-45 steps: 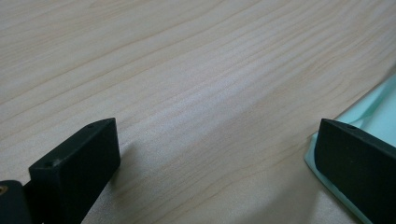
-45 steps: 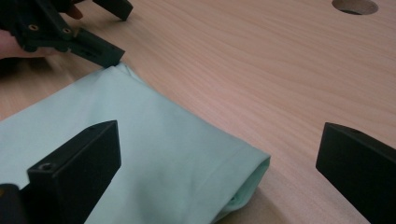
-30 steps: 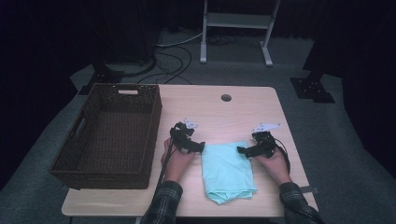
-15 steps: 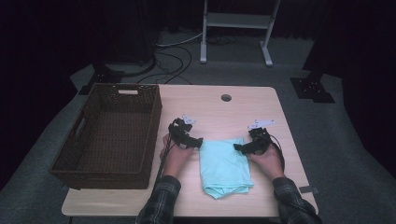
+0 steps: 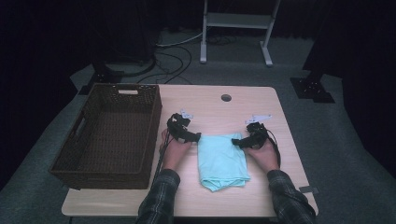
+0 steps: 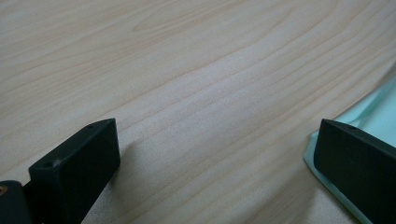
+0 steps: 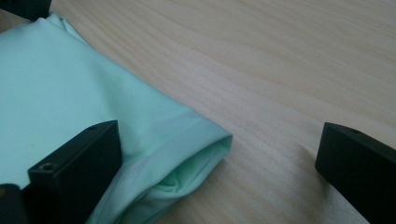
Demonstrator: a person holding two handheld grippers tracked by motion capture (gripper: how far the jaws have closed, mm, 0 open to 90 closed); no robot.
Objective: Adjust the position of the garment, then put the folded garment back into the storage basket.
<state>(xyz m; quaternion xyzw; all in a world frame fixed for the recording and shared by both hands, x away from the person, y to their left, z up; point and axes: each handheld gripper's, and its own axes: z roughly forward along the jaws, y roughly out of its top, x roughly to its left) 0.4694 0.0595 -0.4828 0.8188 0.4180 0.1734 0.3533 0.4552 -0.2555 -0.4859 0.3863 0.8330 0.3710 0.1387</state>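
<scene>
Light wood table (image 5: 280, 186) with basket and cloth on it.
Dark wicker basket (image 5: 109, 133) sits along the left edge; folded mint cloth (image 5: 222, 161) lies near the front edge, centre-right; round cable hole (image 5: 226, 98) by the far edge.

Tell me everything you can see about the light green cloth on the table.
The cloth is pale mint green, smooth and thin-looking. It lies folded into a rough rectangle on the wooden table, to the right of the wicker basket and apart from it. A stitched hem and an open fold with layers inside show at its far right corner. The left gripper and the right gripper sit at its two far corners with jaws open, one jaw of each over the cloth's edge.
</scene>
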